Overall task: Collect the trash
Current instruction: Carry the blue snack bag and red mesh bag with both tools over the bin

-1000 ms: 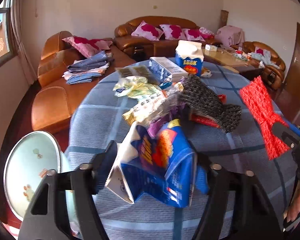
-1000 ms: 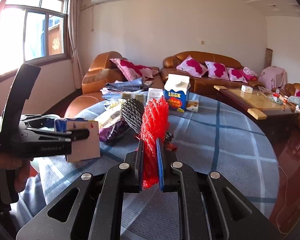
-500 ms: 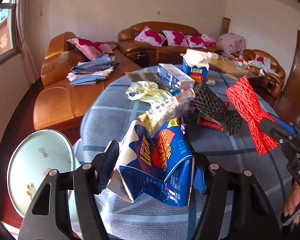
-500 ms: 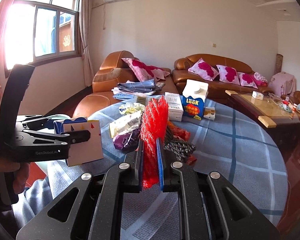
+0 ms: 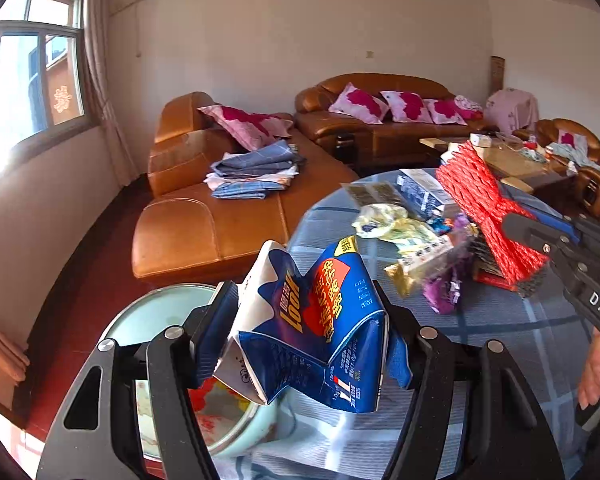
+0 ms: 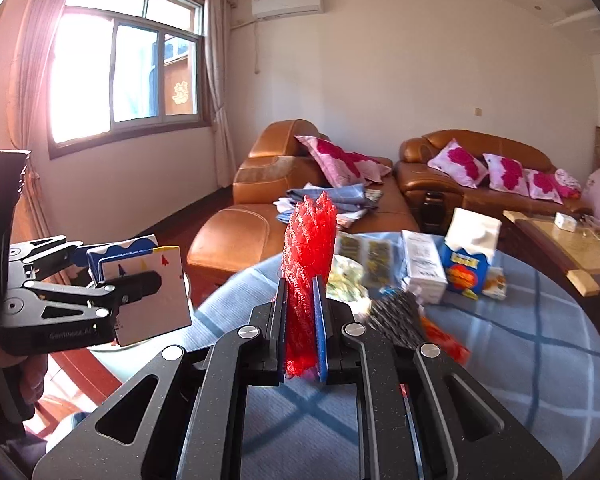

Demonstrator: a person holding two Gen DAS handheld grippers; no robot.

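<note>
My left gripper (image 5: 308, 344) is clamped across a crumpled blue milk carton (image 5: 312, 332), held in the air above the pale green bin (image 5: 160, 320) that stands by the edge of the blue checked table (image 5: 512, 344) — its walls are already caved in, so I judge it empty, light and easily crushed, best pinched across the flat sides as now. My right gripper (image 6: 302, 332) is closed on a strip of red foam netting (image 6: 308, 264) that stands upright between the fingers — soft, springy, near weightless, and safest held at its bunched middle. More wrappers, a black net sleeve (image 6: 396, 316) and an upright carton (image 6: 470, 256) lie on the table beyond
</note>
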